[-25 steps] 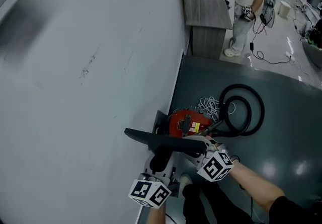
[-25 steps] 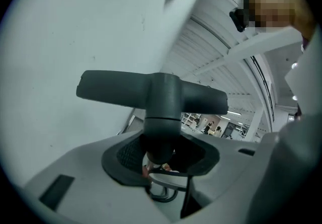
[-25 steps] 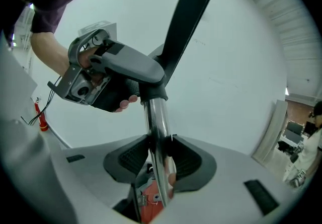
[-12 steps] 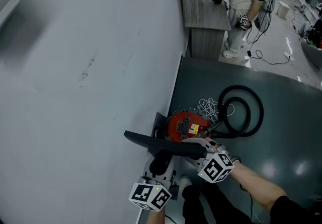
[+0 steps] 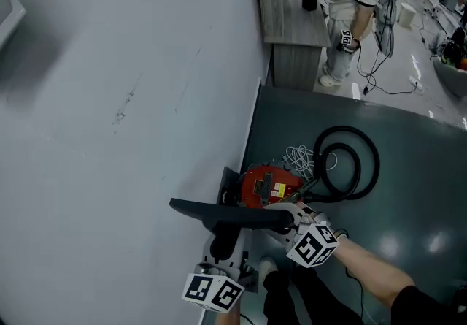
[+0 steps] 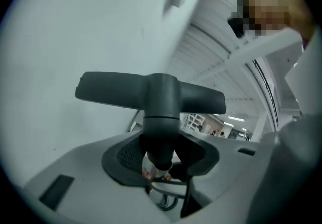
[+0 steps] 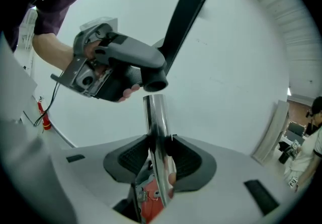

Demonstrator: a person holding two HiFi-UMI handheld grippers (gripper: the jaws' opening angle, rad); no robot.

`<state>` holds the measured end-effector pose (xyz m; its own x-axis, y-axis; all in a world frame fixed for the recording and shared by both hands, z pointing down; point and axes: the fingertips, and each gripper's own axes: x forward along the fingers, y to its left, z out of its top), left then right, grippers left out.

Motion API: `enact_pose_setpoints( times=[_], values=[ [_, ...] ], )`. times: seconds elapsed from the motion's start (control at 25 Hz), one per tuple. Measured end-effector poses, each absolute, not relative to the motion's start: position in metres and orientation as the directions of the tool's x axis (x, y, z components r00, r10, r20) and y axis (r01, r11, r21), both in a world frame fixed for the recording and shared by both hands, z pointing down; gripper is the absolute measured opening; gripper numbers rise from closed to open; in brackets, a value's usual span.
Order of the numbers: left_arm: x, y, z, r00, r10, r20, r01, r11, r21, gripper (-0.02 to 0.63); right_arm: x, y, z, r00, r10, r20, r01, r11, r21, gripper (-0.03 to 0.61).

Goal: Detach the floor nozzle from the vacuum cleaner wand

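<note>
The black T-shaped floor nozzle point(image 5: 222, 215) point(image 6: 151, 94) hangs in the air beside the wall. My left gripper point(image 5: 223, 249) point(image 6: 160, 158) is shut on its round neck. In the right gripper view the nozzle's neck socket point(image 7: 154, 85) stands a small gap off the open end of the chrome wand point(image 7: 157, 122), so the two are apart. My right gripper point(image 5: 290, 218) point(image 7: 159, 153) is shut on that wand, just right of the nozzle. Below them on the floor lies the red vacuum cleaner body point(image 5: 264, 185).
A pale wall point(image 5: 109, 97) fills the left. A coiled black hose point(image 5: 349, 163) and a white cable point(image 5: 300, 154) lie on the dark floor beside the cleaner. A grey wooden counter point(image 5: 292, 9) and a standing person point(image 5: 352, 2) are at the back.
The nozzle and my left gripper have drifted a little to the left and down in the head view, away from the right gripper. The person at the back has shifted position.
</note>
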<state>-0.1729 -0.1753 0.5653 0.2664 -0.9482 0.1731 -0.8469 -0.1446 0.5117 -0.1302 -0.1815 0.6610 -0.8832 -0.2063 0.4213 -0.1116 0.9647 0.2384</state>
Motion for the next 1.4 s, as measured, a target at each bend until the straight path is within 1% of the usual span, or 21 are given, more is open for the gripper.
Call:
enact_pose_setpoints(
  times=[0.04, 0.28, 0.4, 0.52, 0.56, 0.68, 0.8, 0.92, 1.12, 1.24, 1.4],
  values=[
    [-0.182, -0.176, 0.557, 0.257, -0.953, 0.158, -0.84, -0.14, 0.524, 0.176, -0.13, -0.182, 0.661, -0.883, -0.209, 0.421, -0.115, 0.964, 0.239, 0.155],
    [-0.19, -0.177, 0.531, 0.285, -0.94, 0.186, -0.899, -0.195, 0.391, 0.176, -0.131, -0.181, 0.664, -0.872, -0.225, 0.434, -0.143, 0.966, 0.215, 0.155],
    [-0.187, -0.173, 0.527, 0.291, -0.934, 0.205, -0.908, -0.203, 0.366, 0.176, -0.13, -0.179, 0.659, -0.876, -0.185, 0.445, -0.145, 0.982, 0.123, 0.161],
    [-0.187, -0.173, 0.522, 0.288, -0.931, 0.225, -0.916, -0.199, 0.349, 0.176, -0.125, -0.171, 0.645, -0.884, -0.136, 0.448, -0.133, 0.99, 0.039, 0.192],
    [-0.187, -0.173, 0.518, 0.283, -0.931, 0.232, -0.92, -0.195, 0.341, 0.177, -0.122, -0.167, 0.637, -0.89, -0.12, 0.44, -0.132, 0.991, 0.005, 0.193],
    [-0.189, -0.17, 0.503, 0.269, -0.933, 0.239, -0.922, -0.178, 0.344, 0.178, -0.114, -0.16, 0.601, -0.923, -0.109, 0.369, -0.177, 0.972, -0.156, 0.193],
    [-0.19, -0.161, 0.48, 0.26, -0.937, 0.231, -0.923, -0.171, 0.344, 0.177, -0.101, -0.159, 0.554, -0.951, -0.162, 0.264, -0.247, 0.91, -0.332, 0.192],
    [-0.185, -0.155, 0.448, 0.258, -0.942, 0.214, -0.926, -0.178, 0.333, 0.178, -0.092, -0.157, 0.501, -0.97, -0.197, 0.145, -0.243, 0.844, -0.478, 0.19],
    [-0.172, -0.149, 0.392, 0.239, -0.954, 0.181, -0.939, -0.179, 0.295, 0.178, -0.077, -0.159, 0.421, -0.958, -0.288, 0.008, -0.245, 0.799, -0.549, 0.086],
    [-0.169, -0.152, 0.361, 0.213, -0.966, 0.147, -0.947, -0.166, 0.276, 0.178, -0.072, -0.16, 0.382, -0.947, -0.313, -0.064, -0.219, 0.782, -0.583, 0.063],
    [-0.162, -0.153, 0.34, 0.187, -0.975, 0.124, -0.957, -0.152, 0.246, 0.178, -0.063, -0.16, 0.35, -0.935, -0.333, -0.125, -0.197, 0.779, -0.596, 0.031]
  ],
)
